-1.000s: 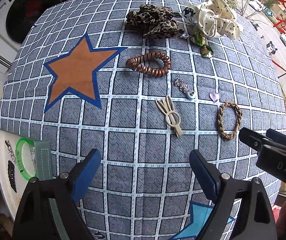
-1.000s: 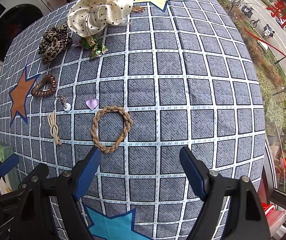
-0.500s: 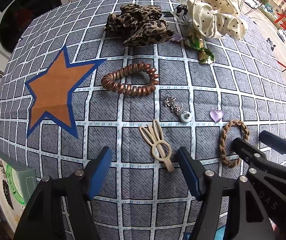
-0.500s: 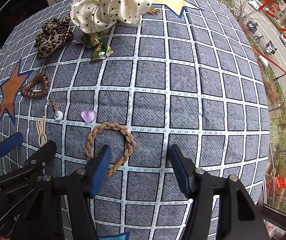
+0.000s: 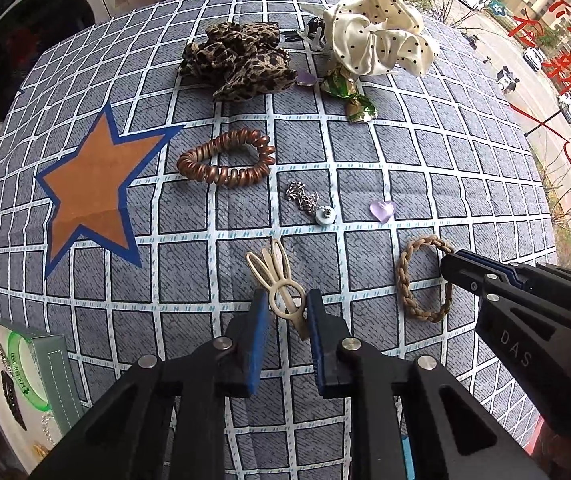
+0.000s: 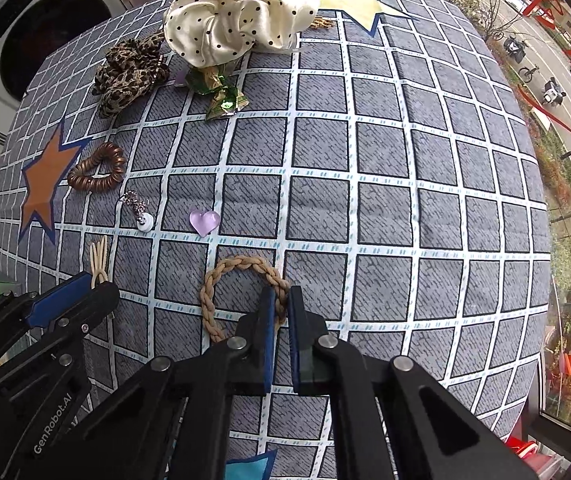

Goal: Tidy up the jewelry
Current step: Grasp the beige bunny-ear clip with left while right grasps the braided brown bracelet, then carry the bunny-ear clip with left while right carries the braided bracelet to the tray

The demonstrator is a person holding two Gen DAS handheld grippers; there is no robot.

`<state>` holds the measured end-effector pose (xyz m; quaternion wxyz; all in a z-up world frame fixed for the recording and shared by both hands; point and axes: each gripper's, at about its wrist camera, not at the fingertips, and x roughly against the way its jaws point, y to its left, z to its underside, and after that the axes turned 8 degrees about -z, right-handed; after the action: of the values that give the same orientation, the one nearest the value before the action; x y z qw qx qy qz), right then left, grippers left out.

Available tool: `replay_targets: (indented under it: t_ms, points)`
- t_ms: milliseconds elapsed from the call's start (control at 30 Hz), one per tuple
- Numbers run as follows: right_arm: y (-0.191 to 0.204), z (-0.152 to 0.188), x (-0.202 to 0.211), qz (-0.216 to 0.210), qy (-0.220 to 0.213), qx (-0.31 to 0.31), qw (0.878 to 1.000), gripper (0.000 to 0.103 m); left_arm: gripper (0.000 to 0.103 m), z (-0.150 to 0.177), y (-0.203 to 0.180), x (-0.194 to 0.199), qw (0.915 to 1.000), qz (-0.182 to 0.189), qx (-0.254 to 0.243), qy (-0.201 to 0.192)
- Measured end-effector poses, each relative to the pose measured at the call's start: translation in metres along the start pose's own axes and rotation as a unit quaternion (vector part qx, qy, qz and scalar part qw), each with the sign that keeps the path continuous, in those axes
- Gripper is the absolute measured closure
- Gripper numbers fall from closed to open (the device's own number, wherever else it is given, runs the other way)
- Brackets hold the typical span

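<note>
left wrist, left tool [image 5: 285,312] closing around cream hair clip [image 5: 275,280]

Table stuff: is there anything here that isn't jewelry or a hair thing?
Yes. A crumpled green foil wrapper lies just below the polka-dot scrunchie at the far side of the table. It looks like candy litter, while everything else around it is hair ties, clips or charms.

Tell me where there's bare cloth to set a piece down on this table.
Widest bare stretch: right of the braided tie and purple heart, out to the table's window edge. A smaller patch lies around the orange star, left of the coil tie. Crowded: the far edge around the leopard scrunchie and dotted scrunchie.
</note>
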<state>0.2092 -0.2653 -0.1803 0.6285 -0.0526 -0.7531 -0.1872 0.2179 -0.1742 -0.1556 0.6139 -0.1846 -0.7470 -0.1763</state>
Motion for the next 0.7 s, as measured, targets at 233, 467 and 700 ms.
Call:
replay_targets:
  t_ms: [233,467,700]
  points:
    - [-0.01,0.01,0.017,-0.029,0.003,-0.02,0.999,0.097,0.077,0.028,0.014,0.023,1.0,0.006,-0.006,-0.005]
    - [-0.013,0.029,0.035,-0.038,0.013,-0.028,0.999,0.096,0.077,0.061,0.045,0.047,0.9997,0.005,-0.016,-0.016]
    - [-0.018,0.066,0.063,-0.043,0.015,-0.031,0.998,0.096,0.077,0.101,0.079,0.071,0.9997,0.004,-0.014,-0.02]
